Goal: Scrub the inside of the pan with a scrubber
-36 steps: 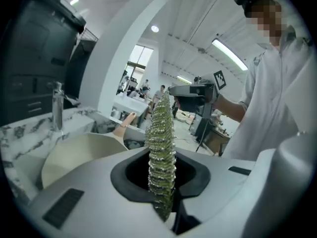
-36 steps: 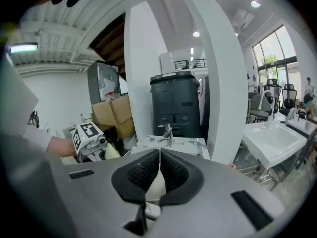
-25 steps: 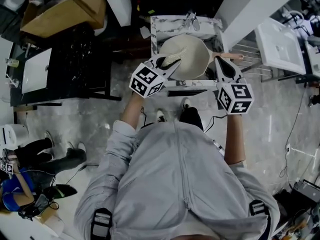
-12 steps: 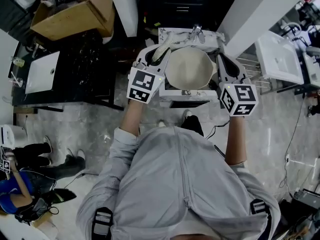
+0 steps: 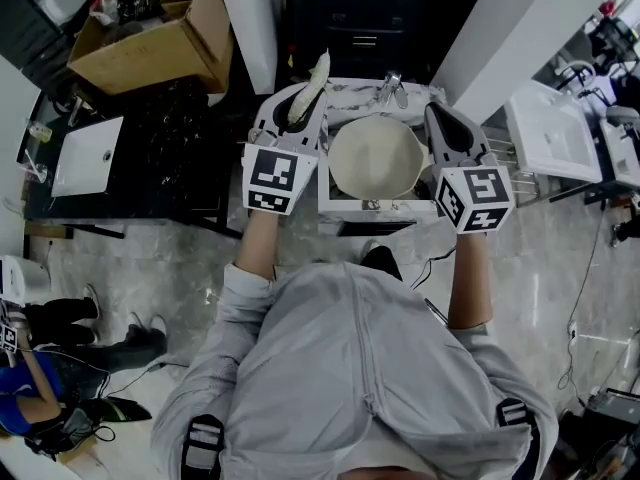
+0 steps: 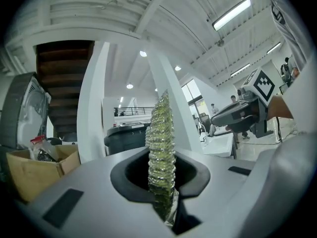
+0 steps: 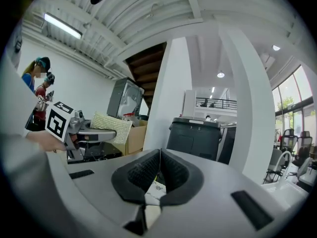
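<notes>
While the scrubber (image 5: 316, 73) is clamped edge-on in the left gripper (image 5: 298, 103), its long axis runs out along the fingers and away from the person, not down toward the work. The pan (image 5: 375, 158) sits in the sink (image 5: 323, 173) just below the faucet (image 5: 390, 88), lying between the two grippers, to the right of the scrubber and lower than it. The left gripper view looks out level across the room and shows no pan at all, so the scrubber is clear of it and aimed past its far left side. The right gripper (image 5: 437, 111) hangs by the pan's right edge with its fingers pressed together on nothing; I cannot make out the pan's handle. The pan's pale inside looks bare, with nothing lying in it. To my eye, scrubbing now calls for tipping the left gripper down and swinging it right, so the scrubber's flat face meets the pan's bottom.
</notes>
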### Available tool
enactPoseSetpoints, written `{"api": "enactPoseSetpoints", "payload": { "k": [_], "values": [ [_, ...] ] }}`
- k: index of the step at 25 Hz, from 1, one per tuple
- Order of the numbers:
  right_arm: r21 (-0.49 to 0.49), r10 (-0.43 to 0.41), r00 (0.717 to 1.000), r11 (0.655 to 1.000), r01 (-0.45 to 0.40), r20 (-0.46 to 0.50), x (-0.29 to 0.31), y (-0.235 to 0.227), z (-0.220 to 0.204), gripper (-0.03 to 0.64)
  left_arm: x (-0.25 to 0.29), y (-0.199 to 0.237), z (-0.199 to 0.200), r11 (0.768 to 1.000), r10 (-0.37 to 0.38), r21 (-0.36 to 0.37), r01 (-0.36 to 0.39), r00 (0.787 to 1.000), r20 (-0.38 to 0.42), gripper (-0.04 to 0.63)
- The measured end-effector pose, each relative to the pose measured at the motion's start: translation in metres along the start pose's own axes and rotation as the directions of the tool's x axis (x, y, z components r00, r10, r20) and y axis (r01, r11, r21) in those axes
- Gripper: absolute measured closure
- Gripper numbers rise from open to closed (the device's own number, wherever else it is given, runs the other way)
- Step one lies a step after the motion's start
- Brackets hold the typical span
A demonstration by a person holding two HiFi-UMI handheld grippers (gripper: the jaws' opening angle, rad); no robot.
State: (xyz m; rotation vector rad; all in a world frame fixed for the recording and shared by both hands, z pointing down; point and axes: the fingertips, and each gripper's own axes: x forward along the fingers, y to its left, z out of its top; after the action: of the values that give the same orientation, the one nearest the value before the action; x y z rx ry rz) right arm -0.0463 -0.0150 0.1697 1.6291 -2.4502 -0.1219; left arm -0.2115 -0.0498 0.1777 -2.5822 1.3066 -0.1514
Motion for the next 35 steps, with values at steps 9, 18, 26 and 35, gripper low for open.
{"api": "enactPoseSetpoints", "payload": {
  "k": [9,18,26,35],
  "values": [
    [-0.005,0.018,1.000,1.000,-0.018,0.001,0.006,0.006,0.009,0.581,-0.005,0.003,0.015,0.999,-0.002,0.045,0.002,1.000,0.011,0.526],
    [-0.014,0.001,1.000,1.000,-0.001,-0.031,0.011,0.002,0.005,0.583,0.001,0.004,0.011,0.999,-0.016,0.041,0.016,1.000,-0.001,0.526],
    [-0.028,0.022,1.000,0.999,-0.023,-0.016,0.010,0.007,0.009,0.583,-0.001,0.000,0.017,0.998,-0.024,0.061,0.024,1.000,0.003,0.526],
    [-0.035,0.028,0.999,0.999,-0.029,-0.016,0.011,0.004,0.011,0.583,0.004,-0.004,0.025,0.997,-0.037,0.070,0.036,0.999,0.008,0.526]
  ]
}}
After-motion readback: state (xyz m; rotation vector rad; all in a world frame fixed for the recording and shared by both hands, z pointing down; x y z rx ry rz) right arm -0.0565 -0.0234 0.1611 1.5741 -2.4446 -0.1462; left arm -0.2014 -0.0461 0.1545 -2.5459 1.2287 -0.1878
